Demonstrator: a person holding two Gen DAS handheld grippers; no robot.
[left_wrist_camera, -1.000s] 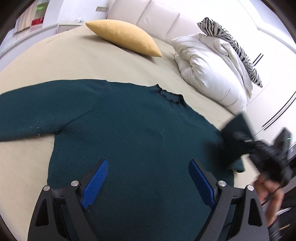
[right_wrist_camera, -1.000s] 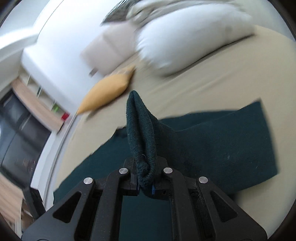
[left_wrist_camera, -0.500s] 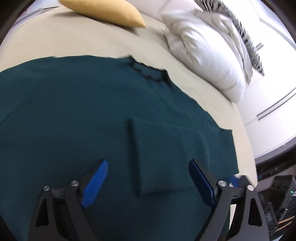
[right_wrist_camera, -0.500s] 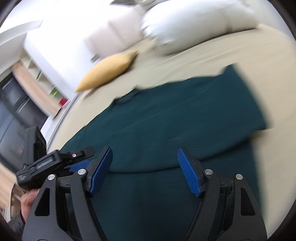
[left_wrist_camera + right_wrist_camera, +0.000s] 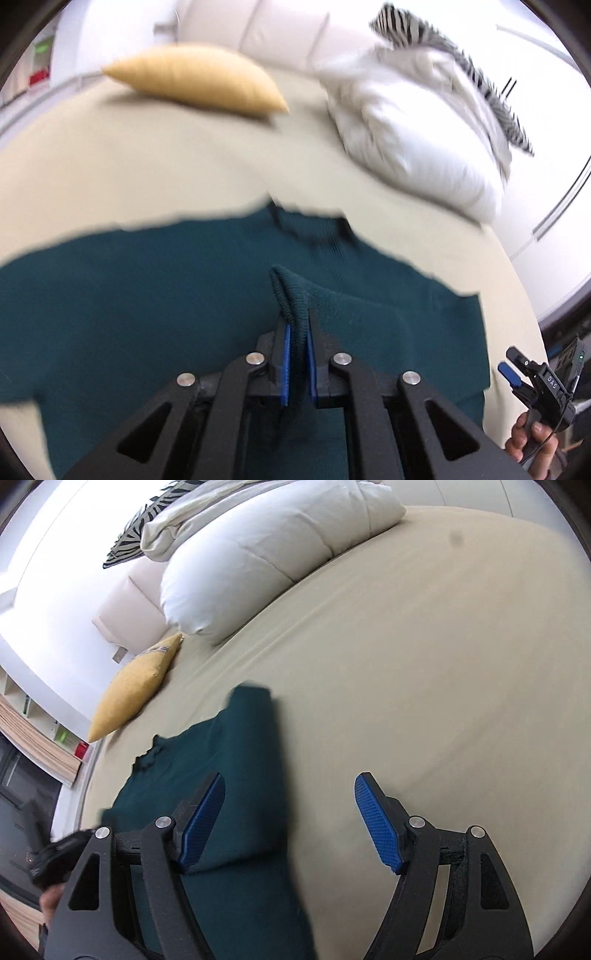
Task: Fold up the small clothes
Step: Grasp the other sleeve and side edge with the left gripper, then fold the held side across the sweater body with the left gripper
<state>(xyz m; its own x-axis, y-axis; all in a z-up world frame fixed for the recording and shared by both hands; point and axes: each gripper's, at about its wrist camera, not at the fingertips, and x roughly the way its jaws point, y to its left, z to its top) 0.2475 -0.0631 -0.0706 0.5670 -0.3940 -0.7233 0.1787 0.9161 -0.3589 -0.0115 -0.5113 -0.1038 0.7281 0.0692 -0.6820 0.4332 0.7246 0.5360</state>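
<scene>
The sweater point(image 5: 147, 314) is a dark teal knit, spread flat on the bed point(image 5: 129, 166) with its neckline point(image 5: 310, 229) toward the headboard. One sleeve point(image 5: 388, 325) lies folded across the body. The ribbed cuff point(image 5: 290, 299) of that sleeve stands up in a pinched ridge.

Handling judgement: the knit is soft, limp and light. It will drape and sag from any hold point and will not keep a shape by itself. The surface looks coarse enough to resist slipping between the ribbed blue pads. It is not fragile, but a hard pull may stretch the knit or drag the layer below. Best hold points: the ribbed cuff, the hem corners and the shoulder seams, where the fabric is thicker and the fold line follows.

The left tongs point(image 5: 297, 354) are nearly shut, clamped on the cuff. The fabric runs down between the pads point(image 5: 285, 365).

The right tongs point(image 5: 288, 823) are wide apart and hold nothing. They hang over the sweater's edge point(image 5: 273, 775); one pad is above the knit, the other above bare sheet.

Outward on the bed: a yellow cushion point(image 5: 195, 81), a white duvet point(image 5: 417, 136) and a zebra-print pillow point(image 5: 443, 48), all well apart from the sweater.
</scene>
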